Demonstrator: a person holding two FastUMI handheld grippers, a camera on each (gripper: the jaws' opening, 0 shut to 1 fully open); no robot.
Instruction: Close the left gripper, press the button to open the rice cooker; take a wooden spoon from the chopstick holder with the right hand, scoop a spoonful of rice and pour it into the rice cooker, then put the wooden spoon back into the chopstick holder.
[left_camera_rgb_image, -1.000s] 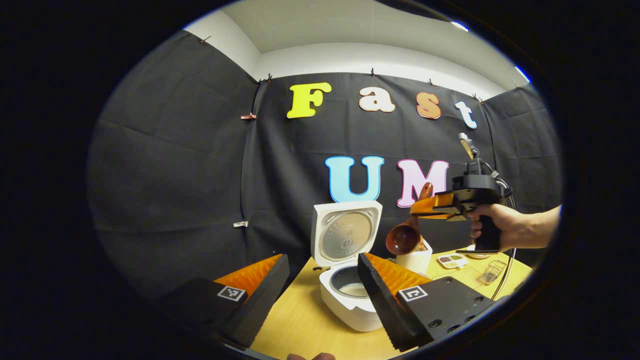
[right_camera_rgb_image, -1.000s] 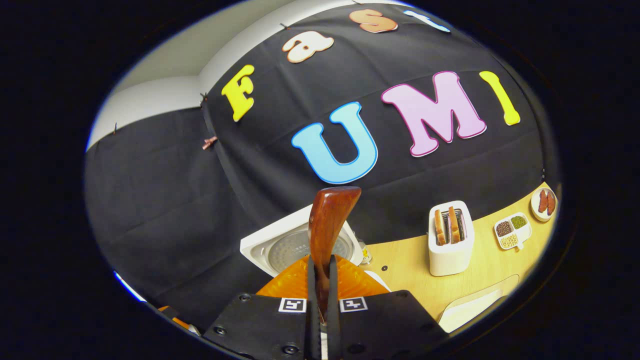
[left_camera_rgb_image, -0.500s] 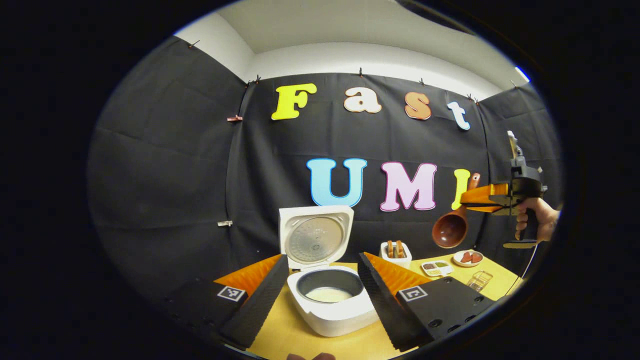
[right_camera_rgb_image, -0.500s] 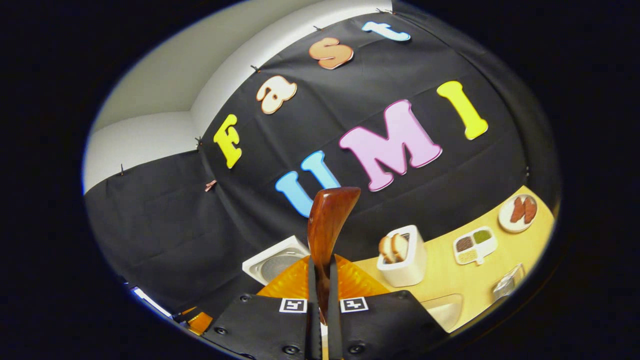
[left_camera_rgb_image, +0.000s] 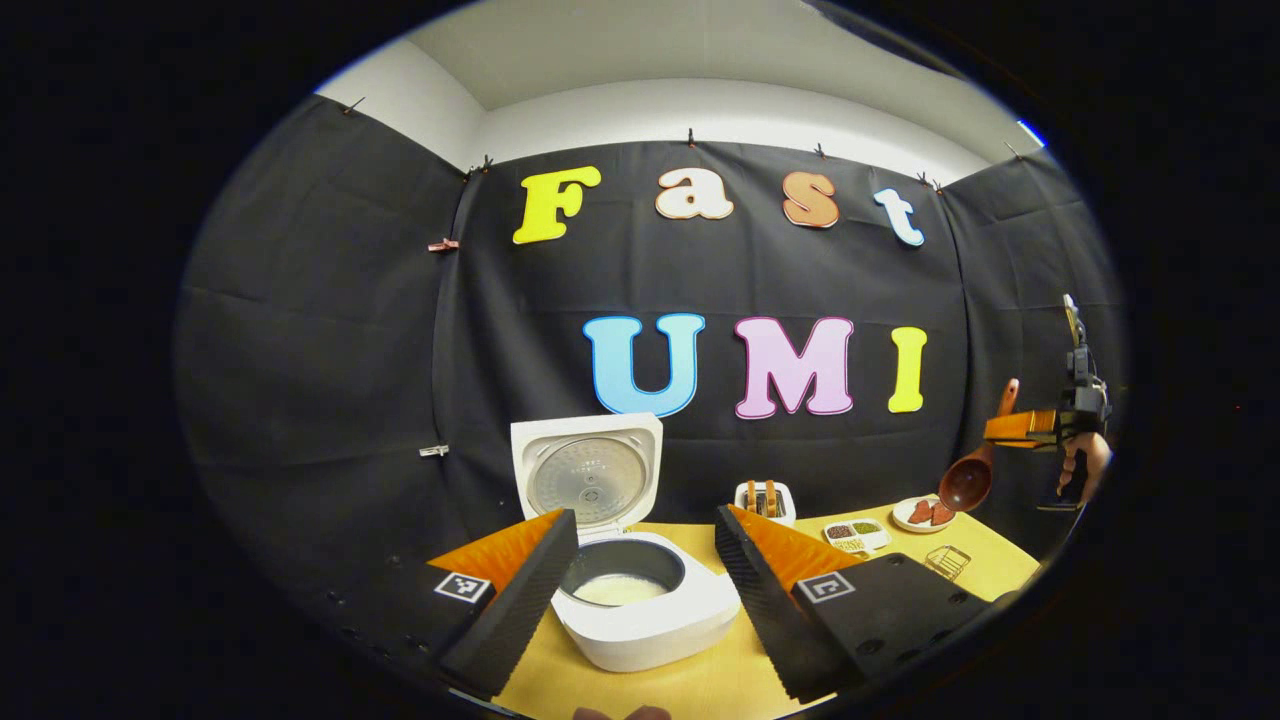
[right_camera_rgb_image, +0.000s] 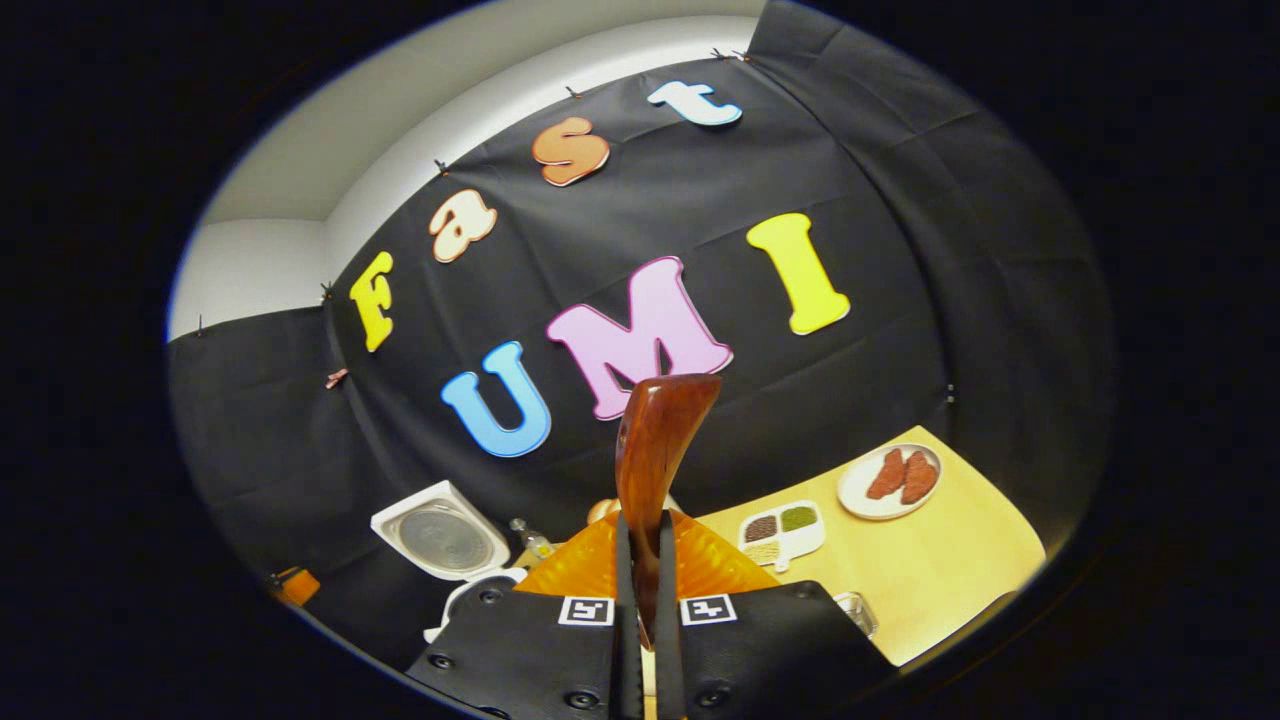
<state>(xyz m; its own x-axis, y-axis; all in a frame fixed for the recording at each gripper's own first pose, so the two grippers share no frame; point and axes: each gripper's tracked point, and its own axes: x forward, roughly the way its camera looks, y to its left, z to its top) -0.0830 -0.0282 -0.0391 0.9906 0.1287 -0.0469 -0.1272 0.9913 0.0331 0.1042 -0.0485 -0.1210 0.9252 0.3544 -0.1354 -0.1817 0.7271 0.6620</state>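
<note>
The white rice cooker (left_camera_rgb_image: 650, 625) stands open on the wooden table, lid (left_camera_rgb_image: 585, 475) upright, white rice in its pot. My left gripper (left_camera_rgb_image: 645, 520) is open, its fingers either side of the cooker and apart from it. At the far right, a hand (left_camera_rgb_image: 1085, 465) holds my right gripper (left_camera_rgb_image: 1035, 428) above the table's right end. It is shut on the handle of the brown wooden spoon (left_camera_rgb_image: 970, 480), whose bowl hangs down. In the right gripper view the spoon handle (right_camera_rgb_image: 655, 440) sticks up between the fingers of my right gripper (right_camera_rgb_image: 643, 530). The cooker lid (right_camera_rgb_image: 440, 540) lies low to the left.
Behind the cooker stands a white toaster (left_camera_rgb_image: 765, 500) with bread in it. A divided dish of grains (left_camera_rgb_image: 853, 533), a plate with red pieces (left_camera_rgb_image: 920, 513) and a small wire rack (left_camera_rgb_image: 945, 560) lie to the right. The table's right edge (right_camera_rgb_image: 1000, 590) is near.
The right gripper has carried the spoon to the right, away from the cooker and over the table's right end. The left gripper view has swung, so the cooker now sits between its fingers.
</note>
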